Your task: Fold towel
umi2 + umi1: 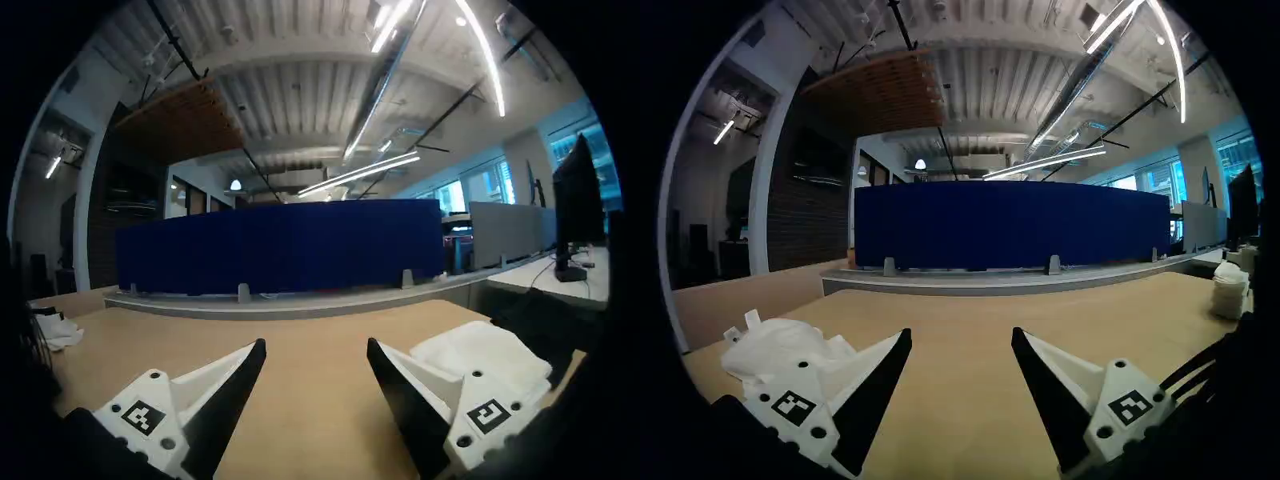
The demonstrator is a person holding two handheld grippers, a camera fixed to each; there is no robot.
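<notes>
Left gripper view: crumpled white cloth towel (782,346) lies far left on the tan wooden table (976,316), behind the left gripper (960,360), fingers spread and empty. Right gripper view: right gripper (316,370) gapes empty too, folded white towel (484,350) beside its right finger.

We can read no word, number or brand name in these views. The only printed signs are black-and-white square markers (794,406). One stands on each finger of the left tongs (961,330), and one on each finger of the right tongs (316,342). They show a pattern of small blocks, without letters or digits.
</notes>
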